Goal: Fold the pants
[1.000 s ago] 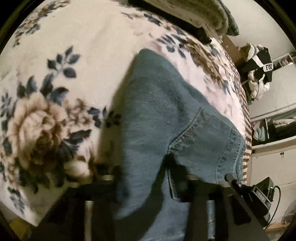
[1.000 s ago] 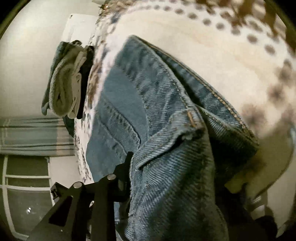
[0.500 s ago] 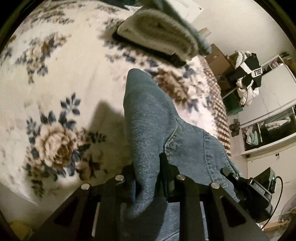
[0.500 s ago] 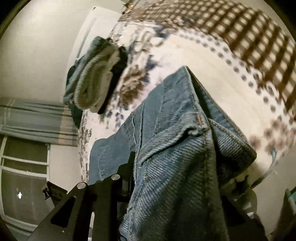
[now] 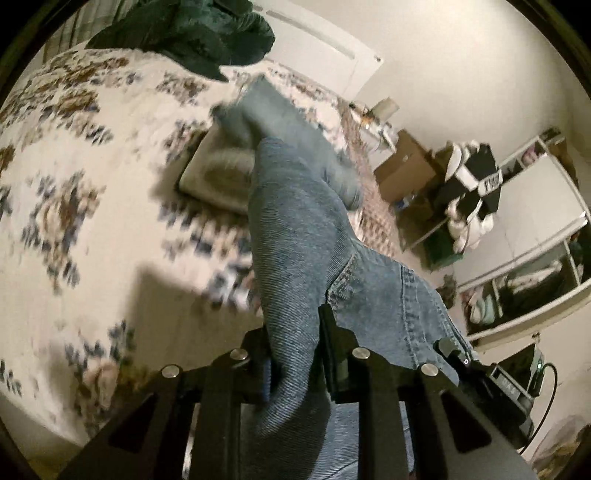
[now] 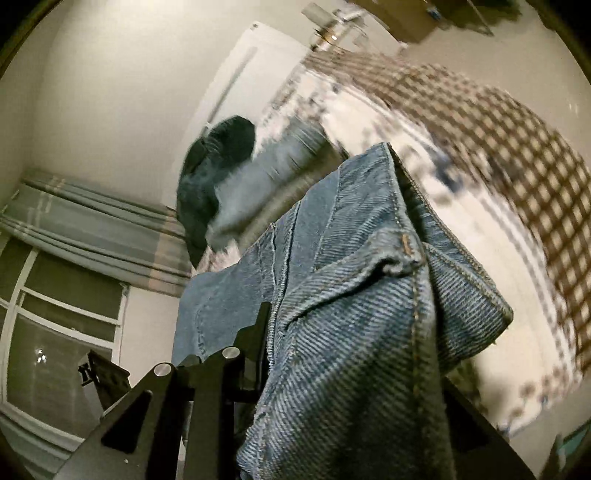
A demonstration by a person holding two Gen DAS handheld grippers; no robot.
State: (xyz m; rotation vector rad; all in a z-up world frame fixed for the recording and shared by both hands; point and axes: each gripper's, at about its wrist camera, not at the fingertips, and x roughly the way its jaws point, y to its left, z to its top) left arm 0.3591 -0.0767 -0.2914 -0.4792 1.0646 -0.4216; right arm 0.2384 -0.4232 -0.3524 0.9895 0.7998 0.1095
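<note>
The left gripper [image 5: 293,347] sits at the bottom centre of its view, clamped on a thick fold of the jeans [image 5: 295,229], denim bunched between both fingers and spilling below them. The right gripper [image 6: 332,354] is low in its own frame and grips the jeans too, at what looks like the waistband, near the rivet [image 6: 406,244]; only its left finger [image 6: 255,332] shows, the other is buried under cloth. So both hold the garment, which hangs up off the bed [image 5: 92,221] and trails away toward the top of the frame.

Now the risks. The left bite looks like a wad, not a clean edge; if layers slide against each other, one could slip out and the fold would go lopsided. On the right, heavy denim droops over the fingers, and that weight could drag the cloth out.

Farther off, at centre frame, a folded pile [image 5: 218,177] lies on the bed right beside the trailing leg. A dragging leg could catch it and knock it askew. Beyond, upper left, sits a dark heap [image 5: 192,33]; a wide swing could snag there as well. The background is blurred, so just where the far leg end lies cannot be told.
</note>
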